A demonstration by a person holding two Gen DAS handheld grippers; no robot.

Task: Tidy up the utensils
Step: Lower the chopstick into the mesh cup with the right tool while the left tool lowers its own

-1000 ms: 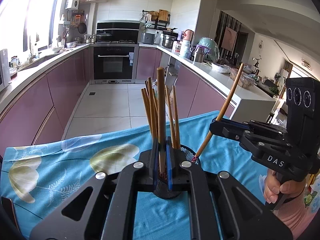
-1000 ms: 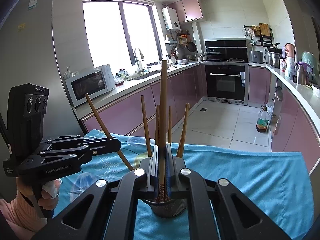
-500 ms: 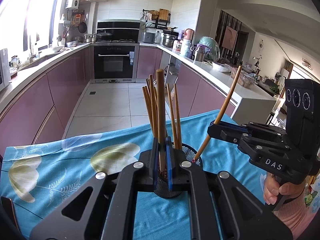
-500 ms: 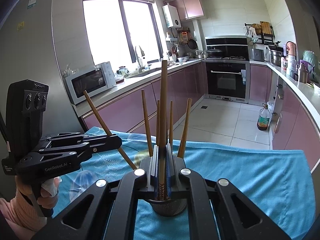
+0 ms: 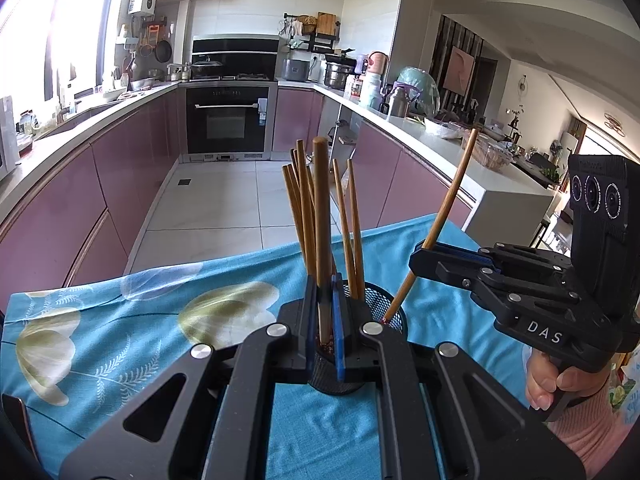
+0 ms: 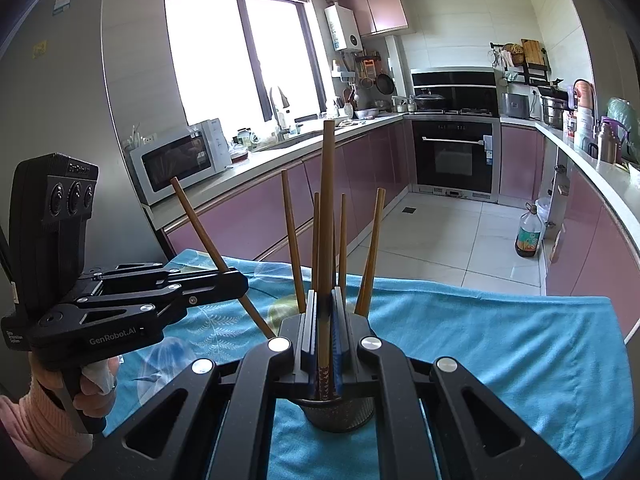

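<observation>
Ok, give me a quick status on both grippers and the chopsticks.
Left gripper shut on one chopstick. Right gripper shut on another chopstick. Both tips at the mesh cup, above the rest. Nothing in the way.

Blue floral tablecloth [image 5: 120, 344] over the table, black mesh holder [image 5: 380, 308] upon it.

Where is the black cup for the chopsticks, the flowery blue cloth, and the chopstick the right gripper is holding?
black mesh cup [image 5: 386, 308], left wrist view, its right rim.
blue flowered cloth [image 5: 132, 320], left wrist view, bare part near a flower.
right gripper's chopstick [image 5: 450, 204], left wrist view, mid-shaft.
</observation>
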